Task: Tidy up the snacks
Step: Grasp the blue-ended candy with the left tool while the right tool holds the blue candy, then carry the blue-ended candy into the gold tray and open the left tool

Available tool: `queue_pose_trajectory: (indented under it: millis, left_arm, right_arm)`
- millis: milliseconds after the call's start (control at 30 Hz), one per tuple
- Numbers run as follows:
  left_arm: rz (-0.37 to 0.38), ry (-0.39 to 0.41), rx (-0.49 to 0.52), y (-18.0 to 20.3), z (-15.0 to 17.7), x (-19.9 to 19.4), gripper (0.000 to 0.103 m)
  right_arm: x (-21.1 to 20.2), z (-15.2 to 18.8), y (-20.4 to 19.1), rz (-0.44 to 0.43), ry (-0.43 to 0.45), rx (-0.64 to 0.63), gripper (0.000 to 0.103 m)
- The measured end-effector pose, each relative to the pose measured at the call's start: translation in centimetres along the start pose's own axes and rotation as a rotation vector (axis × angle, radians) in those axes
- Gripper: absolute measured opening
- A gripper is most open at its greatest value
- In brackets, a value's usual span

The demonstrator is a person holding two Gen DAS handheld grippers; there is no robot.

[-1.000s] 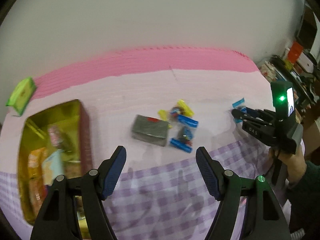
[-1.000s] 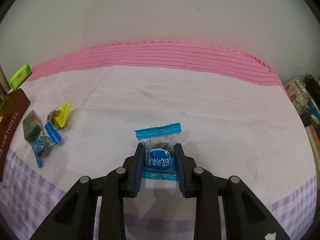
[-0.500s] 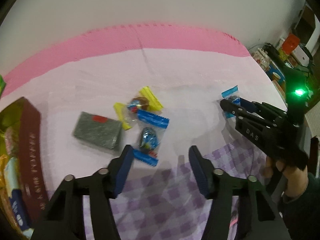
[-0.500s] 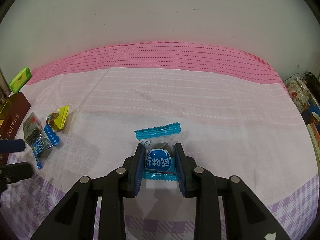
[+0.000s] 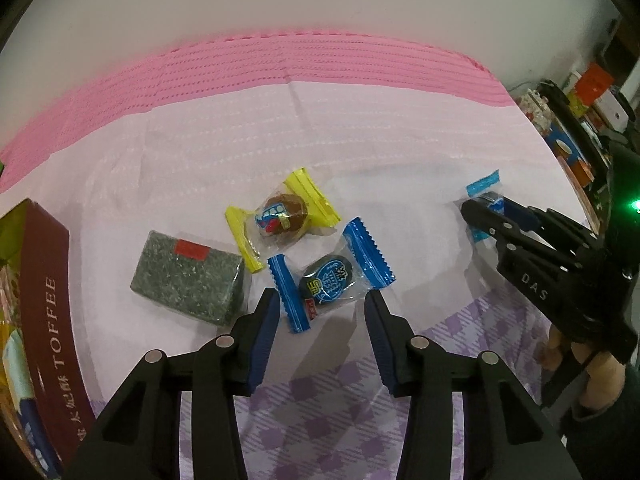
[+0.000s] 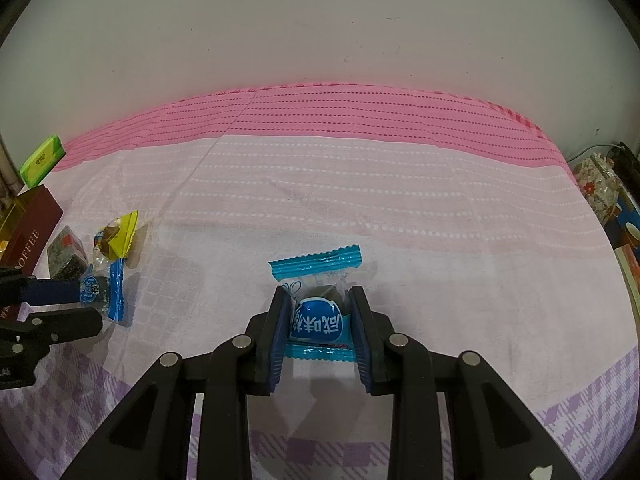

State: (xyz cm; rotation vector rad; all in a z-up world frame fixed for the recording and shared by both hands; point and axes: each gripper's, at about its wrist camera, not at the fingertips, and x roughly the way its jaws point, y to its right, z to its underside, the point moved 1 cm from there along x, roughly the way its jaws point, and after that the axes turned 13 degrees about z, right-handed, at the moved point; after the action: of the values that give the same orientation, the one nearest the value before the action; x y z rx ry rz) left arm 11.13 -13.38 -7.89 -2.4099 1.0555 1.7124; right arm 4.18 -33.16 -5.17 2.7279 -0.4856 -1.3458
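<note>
Jaws closing on left gripper (image 5: 322, 300), straddling blue crinkle-edged wrapped candy (image 5: 329, 278) on the cloth, pads not yet touching it. Right gripper (image 6: 320, 304) clamped on teal-ended clear-wrapped candy (image 6: 318, 312), lying on the cloth. Surface: pale pink dotted cloth (image 6: 360, 184), deeper pink band at back, purple check near edge, grey wall behind. Nearby: yellow-ended candy (image 5: 282, 214), speckled grey-green block (image 5: 188, 282), maroon toffee box (image 5: 48, 320) at left.
</note>
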Motion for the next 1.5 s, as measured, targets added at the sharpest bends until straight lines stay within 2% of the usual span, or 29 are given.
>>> queue_pose_trajectory:
  millis: [200, 400, 533, 600, 1000, 1067, 1200, 1300, 1367, 1500]
  left_arm:
    - [-0.018, -0.015, 0.136, 1.7, -0.7, -0.8, 0.045]
    - [-0.028, -0.093, 0.269, 2.8, -1.6, 0.4, 0.045]
    - [-0.024, -0.135, 0.297, 2.7, -1.9, 1.3, 0.045]
    - [-0.042, -0.126, 0.307, 2.9, -2.2, 1.6, 0.045]
    - [-0.031, -0.124, 0.302, 3.6, -3.2, 3.0, 0.047]
    - [-0.023, -0.143, 0.286, 3.5, -3.1, 3.7, 0.049]
    - [-0.002, -0.116, 0.232, 3.2, -3.6, 3.6, 0.048]
    - [-0.006, -0.102, 0.238, 3.3, -3.5, 3.5, 0.040]
    - [0.018, -0.103, 0.231, 3.3, -3.2, 3.3, 0.032]
    - [0.026, -0.092, 0.209, 3.1, -2.7, 2.8, 0.023]
  right_arm:
    - [0.0, 0.0, -0.1, -0.002, -0.001, 0.001, 0.029]
    - [0.0, -0.1, -0.1, -0.005, -0.001, 0.000, 0.031]
    - [0.0, -0.1, -0.2, -0.007, -0.001, 0.000, 0.031]
    - [0.0, -0.1, -0.2, -0.007, -0.001, 0.000, 0.031]
    - [0.0, -0.1, -0.2, -0.009, -0.001, 0.000, 0.031]
    - [0.0, -0.1, -0.2, -0.008, -0.001, -0.001, 0.031]
    - [0.0, -0.2, -0.2, -0.010, -0.001, 0.000, 0.031]
    - [0.0, -0.2, 0.0, -0.011, -0.001, -0.001, 0.032]
    - [-0.1, -0.2, 0.0, -0.010, -0.001, -0.002, 0.032]
    - [-0.1, -0.2, 0.0, -0.010, -0.001, -0.002, 0.032]
